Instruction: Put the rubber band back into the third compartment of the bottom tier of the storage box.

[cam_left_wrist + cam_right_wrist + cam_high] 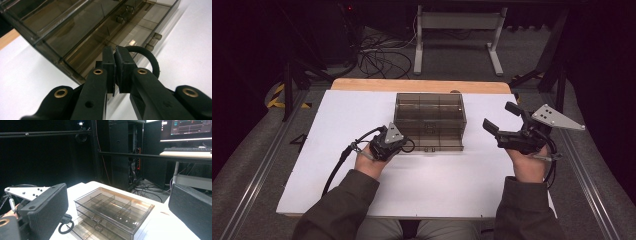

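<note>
Drawer box point(430, 120) of smoky clear plastic sits just ahead of the left gripper point(115, 53), its far end cut off in the left gripper view. Those jaws are clenched together on nothing, a black ring point(150, 58) looping behind them. The right gripper point(502, 120), raised beside the box over the bench point(337, 125), has its jaws spread wide and empty.

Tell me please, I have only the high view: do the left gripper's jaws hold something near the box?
Observer: Yes. In the left gripper view, the left gripper is shut and a black ring comes out from between its pads.
Operator: Is the ring lying on the table?
Observer: The right gripper view shows it hanging from the jaw tips, beside the drawer box.
Operator: Are the drawers closed?
Observer: The lowest drawer seems to be pulled out a little.
</note>
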The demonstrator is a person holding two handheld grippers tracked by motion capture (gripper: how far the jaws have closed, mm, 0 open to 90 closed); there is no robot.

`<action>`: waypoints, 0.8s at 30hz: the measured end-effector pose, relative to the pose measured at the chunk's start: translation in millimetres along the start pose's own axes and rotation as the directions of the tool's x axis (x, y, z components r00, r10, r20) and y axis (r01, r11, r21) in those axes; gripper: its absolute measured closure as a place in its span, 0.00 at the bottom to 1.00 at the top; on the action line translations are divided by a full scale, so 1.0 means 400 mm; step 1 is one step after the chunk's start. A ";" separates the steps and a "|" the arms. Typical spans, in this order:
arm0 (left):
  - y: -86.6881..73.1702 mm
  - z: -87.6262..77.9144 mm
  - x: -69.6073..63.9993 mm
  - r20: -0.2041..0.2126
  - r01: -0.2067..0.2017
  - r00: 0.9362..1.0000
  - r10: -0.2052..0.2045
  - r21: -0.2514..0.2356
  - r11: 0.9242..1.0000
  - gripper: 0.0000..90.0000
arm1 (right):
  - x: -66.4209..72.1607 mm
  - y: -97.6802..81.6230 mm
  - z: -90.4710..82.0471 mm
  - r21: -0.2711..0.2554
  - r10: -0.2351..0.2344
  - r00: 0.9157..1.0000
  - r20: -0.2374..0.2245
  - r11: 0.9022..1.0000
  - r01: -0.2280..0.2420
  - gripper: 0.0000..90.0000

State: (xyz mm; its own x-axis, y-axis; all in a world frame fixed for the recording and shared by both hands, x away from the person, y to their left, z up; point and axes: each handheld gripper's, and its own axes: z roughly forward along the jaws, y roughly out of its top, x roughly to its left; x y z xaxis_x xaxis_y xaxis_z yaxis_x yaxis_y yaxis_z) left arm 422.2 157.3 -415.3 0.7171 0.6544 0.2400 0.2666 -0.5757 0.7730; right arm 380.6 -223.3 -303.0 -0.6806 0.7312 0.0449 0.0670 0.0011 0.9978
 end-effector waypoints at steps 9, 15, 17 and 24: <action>0.025 0.017 -0.012 0.006 -0.004 1.000 0.004 -0.011 1.000 0.96 | -0.002 0.002 -0.004 -0.007 0.003 1.000 -0.004 1.000 -0.003 0.04; 0.044 0.029 -0.017 0.001 -0.013 1.000 0.013 -0.014 1.000 0.96 | -0.004 0.003 -0.008 -0.014 0.007 1.000 -0.007 1.000 -0.007 0.04; 0.049 0.035 -0.020 0.002 -0.011 1.000 0.011 -0.015 1.000 0.96 | -0.004 0.004 -0.010 -0.015 0.004 1.000 -0.007 1.000 -0.004 0.04; 0.069 0.054 -0.032 -0.002 -0.026 1.000 0.026 -0.014 1.000 0.96 | 0.001 0.009 -0.013 -0.023 0.000 1.000 -0.012 1.000 -0.001 0.04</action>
State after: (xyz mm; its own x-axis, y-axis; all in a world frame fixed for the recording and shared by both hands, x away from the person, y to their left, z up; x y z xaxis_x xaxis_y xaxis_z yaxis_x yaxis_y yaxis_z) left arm 434.4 122.7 -409.9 0.7222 0.6406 0.2609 0.2392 -0.5853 0.7747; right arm 377.1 -226.6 -299.1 -0.6894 0.7229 0.0458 0.0505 -0.0152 0.9986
